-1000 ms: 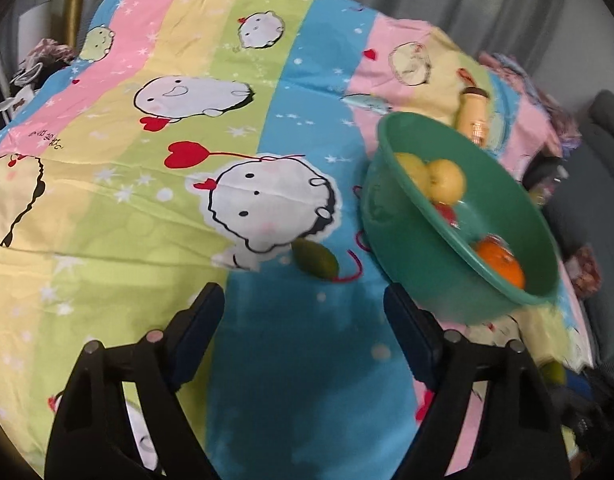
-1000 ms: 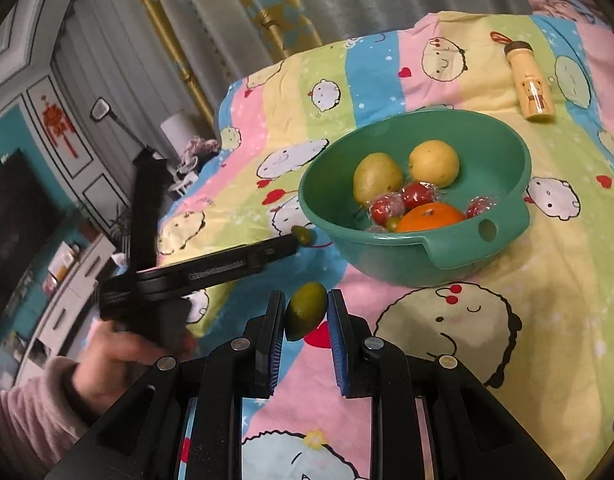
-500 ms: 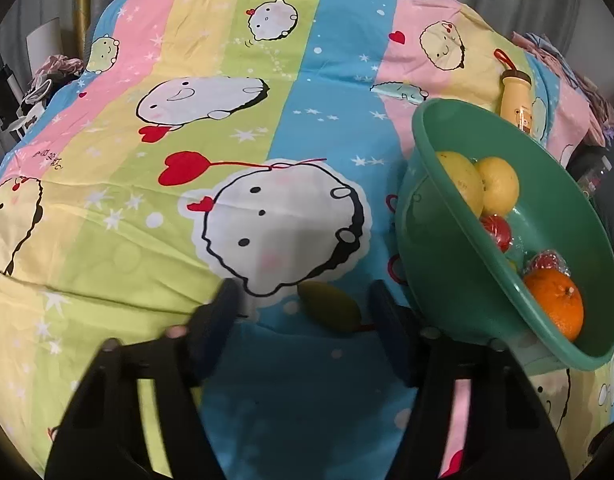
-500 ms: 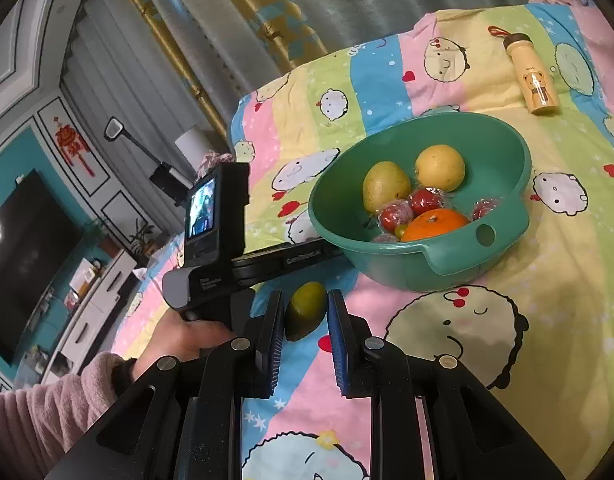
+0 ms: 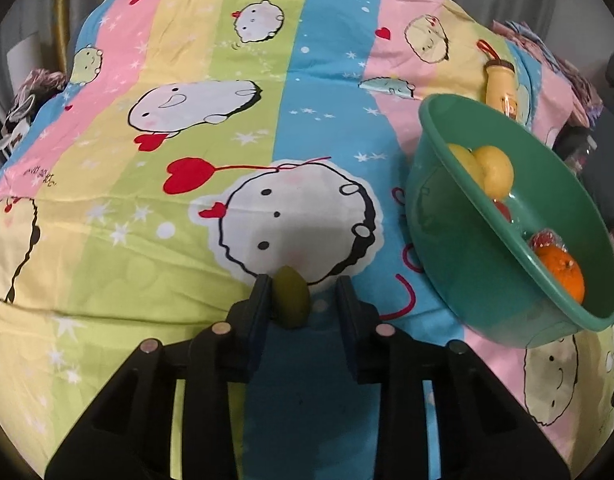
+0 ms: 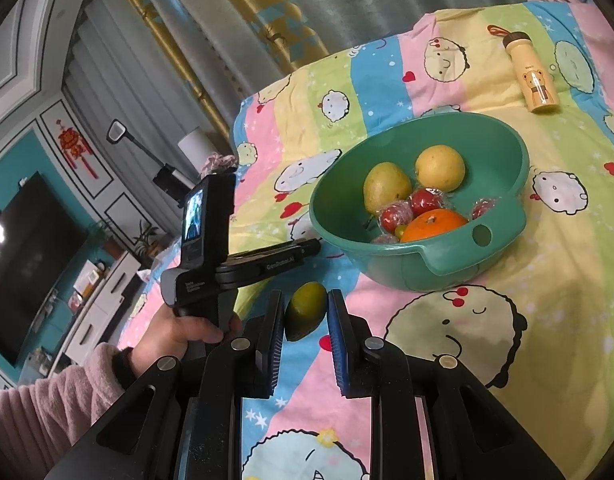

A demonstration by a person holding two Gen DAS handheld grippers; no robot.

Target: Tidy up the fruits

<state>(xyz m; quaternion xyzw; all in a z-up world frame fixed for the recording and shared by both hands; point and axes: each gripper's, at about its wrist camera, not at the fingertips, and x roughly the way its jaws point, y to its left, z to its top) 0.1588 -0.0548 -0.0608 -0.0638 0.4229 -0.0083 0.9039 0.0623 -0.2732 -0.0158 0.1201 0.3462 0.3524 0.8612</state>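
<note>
Two grippers flank small green fruits on the bed's cartoon sheet. The left gripper, jaws apart, has one green fruit against its left finger, long axis pointing away. The right gripper holds another fruit between near-closed fingers; whether it's clamped, I cannot tell. The green bowl sits just right.

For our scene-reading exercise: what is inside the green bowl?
The green bowl holds two yellow fruits, an orange and several small wrapped red fruits. The orange and the near wall cover part of the bottom, so anything beneath cannot be seen.
</note>
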